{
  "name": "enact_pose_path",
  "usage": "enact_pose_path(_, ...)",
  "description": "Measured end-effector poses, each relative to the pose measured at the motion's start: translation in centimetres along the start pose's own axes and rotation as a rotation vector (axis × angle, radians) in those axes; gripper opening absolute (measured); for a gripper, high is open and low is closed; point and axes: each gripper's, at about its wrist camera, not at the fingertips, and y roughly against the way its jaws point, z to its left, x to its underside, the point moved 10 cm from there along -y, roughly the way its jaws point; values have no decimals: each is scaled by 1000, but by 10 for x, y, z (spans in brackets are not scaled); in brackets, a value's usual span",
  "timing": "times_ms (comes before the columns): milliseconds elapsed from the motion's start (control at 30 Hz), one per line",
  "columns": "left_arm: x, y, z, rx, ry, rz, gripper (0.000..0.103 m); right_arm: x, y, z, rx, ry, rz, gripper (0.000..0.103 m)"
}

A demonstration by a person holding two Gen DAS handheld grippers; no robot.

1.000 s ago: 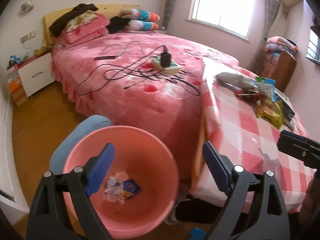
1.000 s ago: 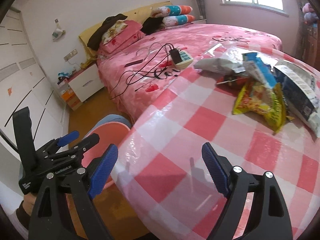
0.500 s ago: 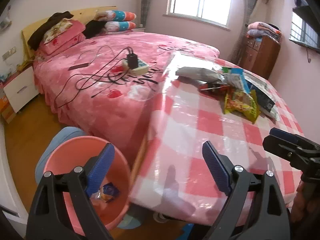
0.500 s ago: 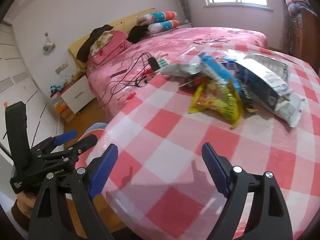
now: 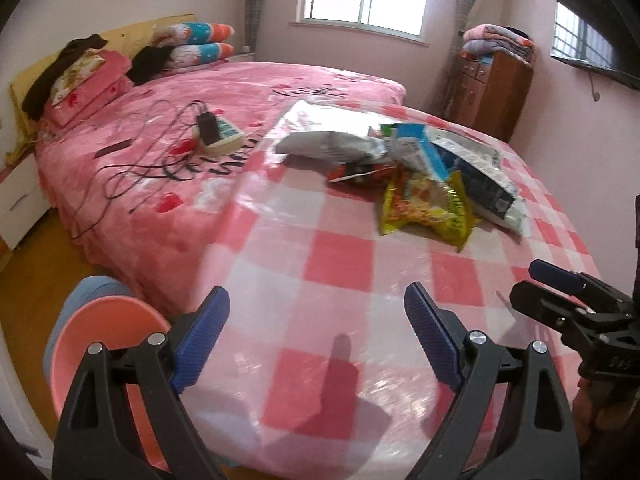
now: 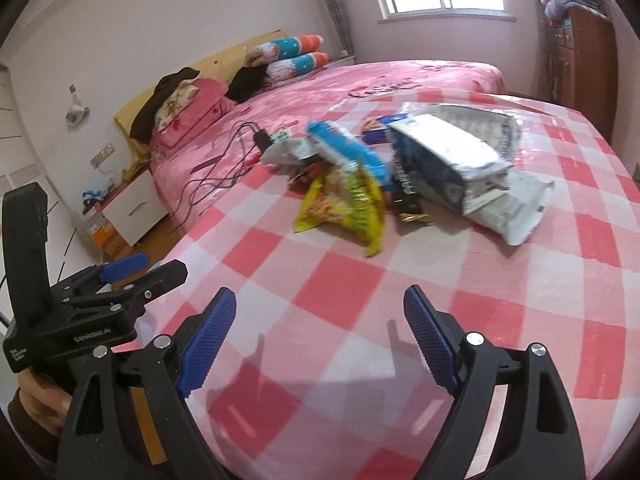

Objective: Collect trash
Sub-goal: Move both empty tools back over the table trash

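Snack wrappers are piled at the far side of the checked tablecloth (image 5: pixel 340 280): yellow chip bag (image 5: pixel 428 206), grey foil bag (image 5: pixel 332 146), blue-white pack (image 6: pixel 436 160). Pink bin (image 5: pixel 104 328) is seen near left, beside the bed (image 5: pixel 180 120). Left gripper (image 5: pixel 316 336) and right gripper (image 6: pixel 320 336) are held spread wide, nothing gripped.

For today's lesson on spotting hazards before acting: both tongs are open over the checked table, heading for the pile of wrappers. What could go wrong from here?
1. The wrappers overlap: the yellow snack bag lies against the blue packet and the grey bag, so one grab may drag others off the table.
2. The pink bin sits below the table's edge, so a carried wrapper could miss it.
3. The left tongs and right tongs hover close together and might collide.
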Motion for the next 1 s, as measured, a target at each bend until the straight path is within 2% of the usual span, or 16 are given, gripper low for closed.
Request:
enact_pose_path(267, -15, -27, -45, 151, 57, 46, 90, -11, 8, -49, 53, -55, -11, 85)
enact_pose_path(533, -47, -51, -72, 211, 97, 33, 90, -40, 11, -87, 92, -76, -40, 85)
enact_pose_path(667, -65, -63, -81, 201, 132, 29, 88, -58, 6, -97, 97, -83, -49, 85)
enact_pose_path(833, -87, -86, -85, 193, 207, 39, 75, -79, -8, -106, 87, -84, -42, 85)
enact_pose_path(1000, -94, -107, -83, 190, 266, 75, 70, -89, -29, -106, 92, -54, -8, 85)
